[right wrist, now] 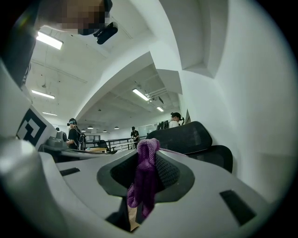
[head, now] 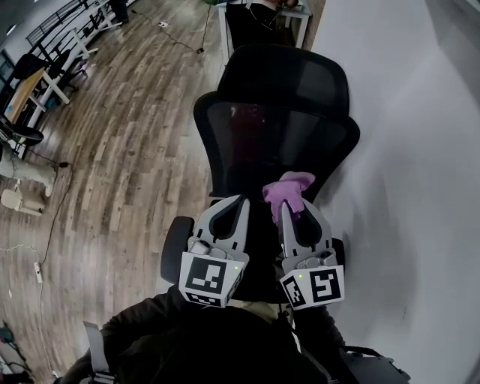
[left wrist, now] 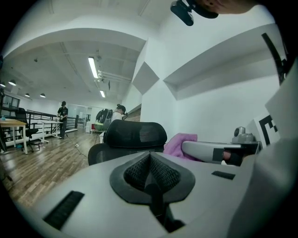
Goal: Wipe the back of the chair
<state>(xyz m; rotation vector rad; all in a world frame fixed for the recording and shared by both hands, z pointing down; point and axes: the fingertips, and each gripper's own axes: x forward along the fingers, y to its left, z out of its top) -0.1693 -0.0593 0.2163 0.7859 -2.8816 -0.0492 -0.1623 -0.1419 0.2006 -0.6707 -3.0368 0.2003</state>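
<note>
A black mesh office chair (head: 277, 120) stands with its back toward me, close to the white wall. My right gripper (head: 289, 201) is shut on a purple cloth (head: 288, 187), which bunches against the lower part of the chair's back. In the right gripper view the purple cloth (right wrist: 145, 179) hangs pinched between the jaws, with the chair (right wrist: 186, 137) just beyond. My left gripper (head: 241, 204) is shut with nothing in it, held beside the right one near the lower chair back. The chair (left wrist: 132, 137) and the cloth (left wrist: 179, 144) also show in the left gripper view.
A white wall (head: 420, 150) runs along the right, close to the chair. Wood floor (head: 112, 150) spreads to the left, with desks (head: 30, 82) and cables farther off. A second desk (head: 262, 15) stands beyond the chair. Several people stand far back in the room (right wrist: 73, 132).
</note>
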